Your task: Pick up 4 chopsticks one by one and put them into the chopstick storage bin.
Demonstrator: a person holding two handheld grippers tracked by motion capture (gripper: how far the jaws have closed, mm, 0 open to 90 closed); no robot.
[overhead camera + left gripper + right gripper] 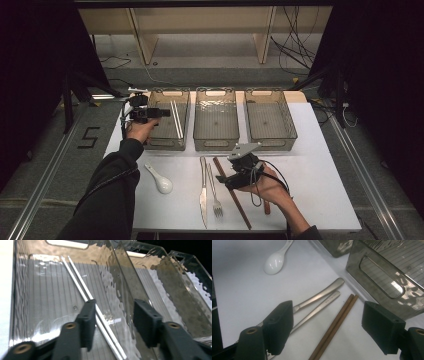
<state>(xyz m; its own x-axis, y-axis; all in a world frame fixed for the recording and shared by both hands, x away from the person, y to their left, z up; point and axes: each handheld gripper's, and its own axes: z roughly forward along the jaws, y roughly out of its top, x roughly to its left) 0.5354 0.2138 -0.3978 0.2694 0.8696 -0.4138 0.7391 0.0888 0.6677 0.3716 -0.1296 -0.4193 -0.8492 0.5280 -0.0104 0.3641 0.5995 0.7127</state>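
Two white chopsticks [175, 119] lie on the floor of the left clear bin [167, 145]. My left gripper [162, 113] hovers over that bin. In the left gripper view it [113, 320] is open, with the white chopsticks [82, 287] lying below beside the left jaw, untouched. A pair of brown chopsticks [232, 192] lies on the white table. My right gripper [222, 179] stands just over them. In the right gripper view it [328, 326] is open wide, the brown chopsticks [334, 325] on the table between its jaws.
A middle bin [216, 144] and a right bin [272, 142] stand beside the left one at the table's back. A white spoon [161, 181], a knife [203, 192] and a fork [215, 192] lie left of the brown chopsticks. A bin's handle wall [387, 272] is close to my right gripper.
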